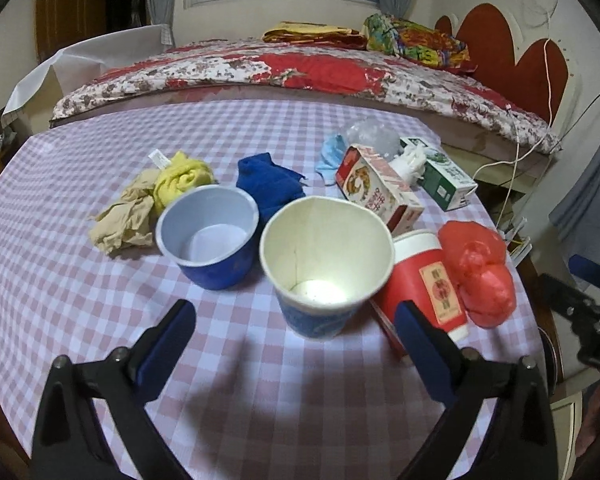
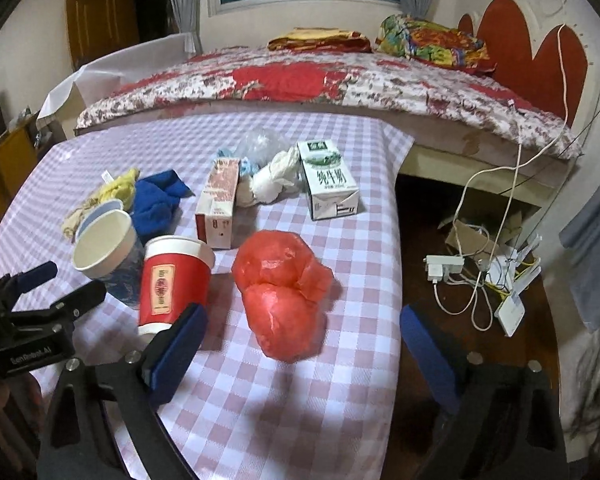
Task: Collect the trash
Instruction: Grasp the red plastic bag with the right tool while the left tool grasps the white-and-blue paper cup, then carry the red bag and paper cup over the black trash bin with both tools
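Bedroom, dim light; counter (image 1: 80,300) under a pink-and-white check cloth, pushed against a bed (image 1: 300,68) with a floral quilt.

Task items: white paper cup (image 1: 326,260) stands upright just ahead of my left gripper (image 1: 296,336), jaws wide apart, nothing between them. Red plastic bag (image 2: 284,292) lies crumpled ahead of my right gripper (image 2: 300,340), also spread wide and empty.

Risks:
- The paper cup is light and open-mouthed; an off-centre closure would likely crush or tip it into the blue cup (image 1: 208,236) or the red cup (image 1: 424,276) lying beside it.
- The bag is slippery and near the counter edge; a shallow pinch could push it off toward the cables on the floor (image 2: 472,280).

Farther back: cartons, cloths, window with curtains.
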### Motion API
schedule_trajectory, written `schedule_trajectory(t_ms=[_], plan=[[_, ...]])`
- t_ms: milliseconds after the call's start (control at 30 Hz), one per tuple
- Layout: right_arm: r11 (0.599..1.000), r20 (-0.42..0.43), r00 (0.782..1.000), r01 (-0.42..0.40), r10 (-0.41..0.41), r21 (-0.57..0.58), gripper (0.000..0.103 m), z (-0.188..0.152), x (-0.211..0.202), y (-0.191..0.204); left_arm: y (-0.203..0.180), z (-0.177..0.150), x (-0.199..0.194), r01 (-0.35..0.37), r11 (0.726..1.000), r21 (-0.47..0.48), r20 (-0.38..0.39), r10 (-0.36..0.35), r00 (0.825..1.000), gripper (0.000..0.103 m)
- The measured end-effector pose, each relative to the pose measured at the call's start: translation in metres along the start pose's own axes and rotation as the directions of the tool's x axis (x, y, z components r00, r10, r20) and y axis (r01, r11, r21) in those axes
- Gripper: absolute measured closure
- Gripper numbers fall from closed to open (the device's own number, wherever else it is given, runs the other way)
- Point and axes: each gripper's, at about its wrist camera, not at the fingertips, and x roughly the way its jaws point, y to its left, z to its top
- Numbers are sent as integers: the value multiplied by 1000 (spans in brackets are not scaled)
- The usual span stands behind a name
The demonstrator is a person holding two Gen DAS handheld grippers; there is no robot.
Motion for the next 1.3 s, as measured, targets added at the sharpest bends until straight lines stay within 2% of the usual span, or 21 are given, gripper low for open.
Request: schedule_trajectory(t_ms=[333,467,600,633,667,700,800,1300], plan=[[999,-77,996,-41,39,-18,13,4,46,-1,1,7,28,-1,1000,8,-42,1,999,13],[998,-106,993,-47,44,-28,16,3,62,1,2,10,38,9,1000,9,-60,-8,998,21],[998,-137,989,-66,63,-20,29,0,74,1,4,10,44,19,1000,8,-72,-18,997,26],[997,-138,988,-70,66,-20,36,0,75,1,4,10,44,22,1000,9,-72,-21,997,31],[997,-139,988,-72,69,-20,41,0,76,1,4,10,45,23,1000,10,-73,-23,997,40],[997,-142,987,-79,75,-20,52,-1,76,1,4,10,45,24,1000,10,-70,-23,997,44],[996,-135,988,-81,77,-22,62,-1,73,0,5,12,39,15,1000,5,-34,-15,999,45],[998,-32,998,-61,63,35,66,-11,18,-22,-8,13,-2,28,998,55,45,-31,999,46]])
